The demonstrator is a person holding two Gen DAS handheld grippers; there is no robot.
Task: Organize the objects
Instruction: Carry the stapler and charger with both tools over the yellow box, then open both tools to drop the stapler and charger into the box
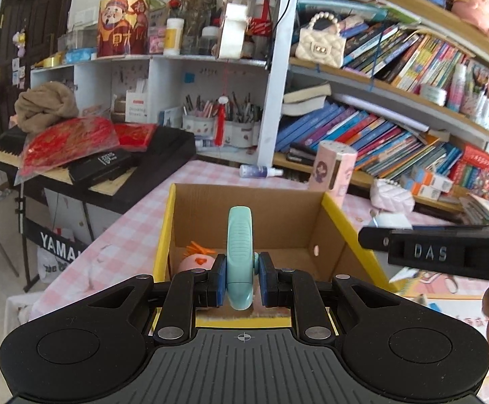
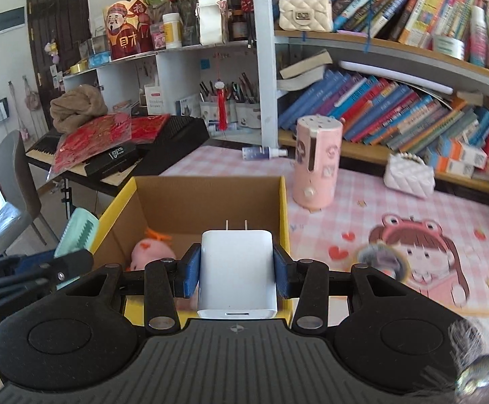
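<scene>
My left gripper [image 1: 240, 281] is shut on a mint-green hair clip [image 1: 240, 252], held upright over the near edge of a yellow-rimmed cardboard box [image 1: 332, 208]. In the right wrist view the same clip [image 2: 77, 232] shows at the left, just outside the box [image 2: 283, 202]. My right gripper [image 2: 237, 269] is shut on a white plug charger [image 2: 237, 269], prongs pointing forward, above the box's near rim. A pink plush toy [image 2: 151, 252] with orange tufts lies in the box's left corner; it also shows as the plush [image 1: 195, 262] in the left wrist view.
The box stands on a pink checked tablecloth [image 2: 379, 208]. A pink cylinder holder [image 2: 316, 165], a small spray bottle [image 2: 264, 152] and a quilted white purse [image 2: 409, 175] stand behind it. Bookshelves [image 2: 379, 107] fill the right; a keyboard [image 1: 109, 165] with red packets lies left.
</scene>
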